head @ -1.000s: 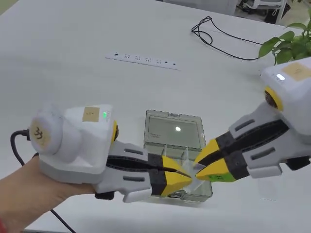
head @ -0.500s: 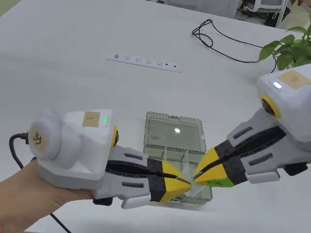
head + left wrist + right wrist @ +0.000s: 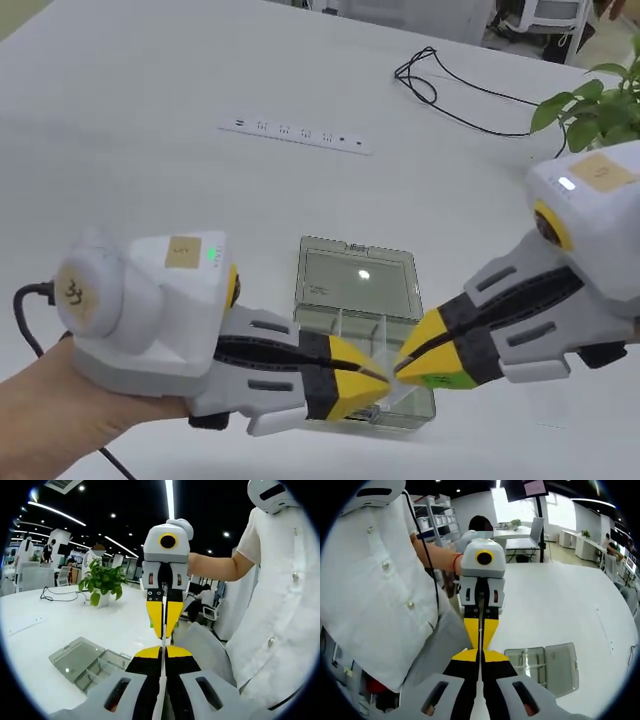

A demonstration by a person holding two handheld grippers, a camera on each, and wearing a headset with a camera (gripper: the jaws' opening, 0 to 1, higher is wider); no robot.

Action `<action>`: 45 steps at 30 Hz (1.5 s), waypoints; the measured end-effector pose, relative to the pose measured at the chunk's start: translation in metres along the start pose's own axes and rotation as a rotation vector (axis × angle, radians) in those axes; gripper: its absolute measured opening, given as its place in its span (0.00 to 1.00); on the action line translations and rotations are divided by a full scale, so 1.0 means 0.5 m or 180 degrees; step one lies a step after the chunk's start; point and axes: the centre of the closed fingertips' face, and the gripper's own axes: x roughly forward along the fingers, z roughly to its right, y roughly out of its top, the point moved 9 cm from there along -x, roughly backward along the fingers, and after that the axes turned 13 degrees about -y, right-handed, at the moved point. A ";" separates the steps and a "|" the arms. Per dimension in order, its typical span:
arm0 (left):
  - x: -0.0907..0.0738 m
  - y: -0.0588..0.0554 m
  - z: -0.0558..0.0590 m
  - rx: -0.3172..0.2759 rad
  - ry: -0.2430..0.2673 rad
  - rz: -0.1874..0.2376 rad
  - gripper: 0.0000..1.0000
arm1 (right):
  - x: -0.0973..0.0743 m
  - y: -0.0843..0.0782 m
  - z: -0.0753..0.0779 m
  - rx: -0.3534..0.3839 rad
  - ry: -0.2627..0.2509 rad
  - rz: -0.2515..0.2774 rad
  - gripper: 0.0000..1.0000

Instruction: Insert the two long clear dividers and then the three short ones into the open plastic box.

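White office worktable (image 3: pixel 150 120), open-plan room behind: a clear divider (image 3: pixel 393 372) is pinched between the left gripper (image 3: pixel 383 378), its cap (image 3: pixel 78 290) hand-marked "33", and the right gripper (image 3: pixel 401 368), both clamped on it just above the near edge of the open plastic box (image 3: pixel 330 290). A power strip (image 3: pixel 295 135), black cable (image 3: pixel 440 85) and potted plant (image 3: pixel 590 105) lie beyond.

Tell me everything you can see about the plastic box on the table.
The plastic box is clear with a grey-green tint, lying open on the white table. Its flat lid is folded back on the far side. Thin dividers stand in the shallow base. The left hand-held gripper and right hand-held gripper meet above its near half, shut on another clear divider, hiding that part.
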 end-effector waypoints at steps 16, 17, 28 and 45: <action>-0.016 -0.011 0.000 -0.0031 0.0135 -0.0032 0.02 | -0.006 -0.003 0.003 -0.0013 -0.0099 -0.0031 0.03; -0.017 -0.012 0.000 -0.0033 0.0145 -0.0031 0.03 | -0.006 -0.003 0.002 -0.0009 -0.0110 -0.0035 0.03; -0.039 -0.025 0.000 -0.0065 0.0330 -0.0069 0.14 | -0.014 -0.012 0.015 0.0027 -0.0256 -0.0067 0.03; -0.074 -0.054 -0.010 -0.0106 0.0625 -0.0180 0.38 | -0.007 -0.039 0.059 0.0049 -0.0475 -0.0215 0.03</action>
